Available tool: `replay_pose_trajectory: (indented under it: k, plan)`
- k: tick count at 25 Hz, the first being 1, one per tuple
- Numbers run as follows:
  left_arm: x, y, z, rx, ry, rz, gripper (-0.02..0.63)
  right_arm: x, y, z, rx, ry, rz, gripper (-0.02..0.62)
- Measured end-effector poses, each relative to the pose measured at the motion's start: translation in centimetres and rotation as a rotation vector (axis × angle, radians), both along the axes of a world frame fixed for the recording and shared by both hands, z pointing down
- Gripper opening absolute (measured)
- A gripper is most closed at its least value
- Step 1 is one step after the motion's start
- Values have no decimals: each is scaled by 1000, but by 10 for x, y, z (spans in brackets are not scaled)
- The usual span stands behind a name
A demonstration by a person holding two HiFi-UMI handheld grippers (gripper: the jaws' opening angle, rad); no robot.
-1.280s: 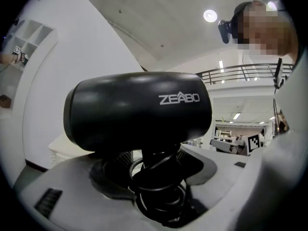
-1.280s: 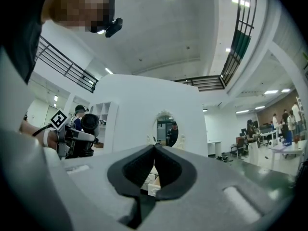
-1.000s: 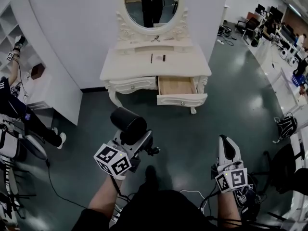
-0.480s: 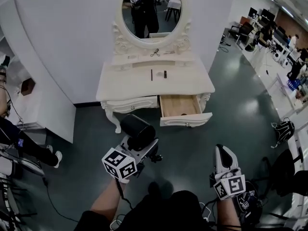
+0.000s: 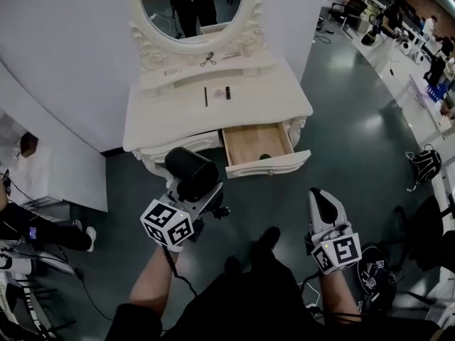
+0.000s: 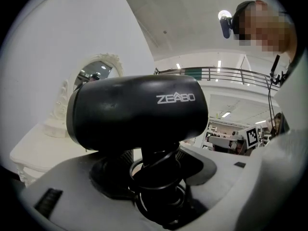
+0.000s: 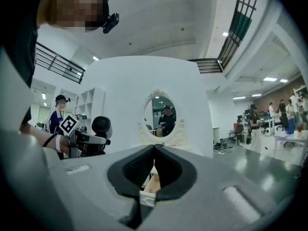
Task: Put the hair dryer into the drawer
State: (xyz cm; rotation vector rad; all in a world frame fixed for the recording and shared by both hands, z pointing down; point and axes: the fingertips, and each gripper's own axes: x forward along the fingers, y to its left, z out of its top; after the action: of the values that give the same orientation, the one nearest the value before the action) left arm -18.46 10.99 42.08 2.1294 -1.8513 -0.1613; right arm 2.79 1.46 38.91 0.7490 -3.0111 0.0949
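Note:
A black hair dryer (image 5: pixel 189 172) stands upright in my left gripper (image 5: pixel 198 195), which is shut on its handle. In the left gripper view the dryer's barrel (image 6: pixel 137 112) fills the middle, with its coiled cord (image 6: pixel 156 179) wrapped round the handle between the jaws. The dryer hangs just left of the open wooden drawer (image 5: pixel 269 165) of the white dressing table (image 5: pixel 284 98). My right gripper (image 5: pixel 319 199) is lower right of the drawer, shut and empty. In the right gripper view its jaw tips (image 7: pixel 154 148) meet, and the dryer (image 7: pixel 101 126) shows at the left.
An oval mirror (image 5: pixel 188 6) stands on the table, with scissors (image 5: pixel 208 59) and two small dark items (image 5: pixel 227 91) on the top. A small dark thing (image 5: pixel 264 156) lies in the drawer. White shelving (image 5: pixel 43 169) stands left, and a bag (image 5: pixel 424 163) lies on the floor right.
Both grippers and the view have come nearer the dressing table. The hair dryer stays in the left gripper and now hangs close to the drawer's left front corner.

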Motion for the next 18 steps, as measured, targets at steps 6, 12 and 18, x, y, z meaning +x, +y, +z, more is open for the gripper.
replay_pose_trajectory:
  k: [6,12,18]
  plan:
    - [-10,-76,13,-64,-44,-5,261,-14,-76,9,-38,-11,-55,2]
    - [-17,-135,28,-113,-78,1,261,-11,-133,26,-74,1,-62,2]
    - [-18,-178,54,-186,-154,99,259,-5,-161,43,-120,28,1,2]
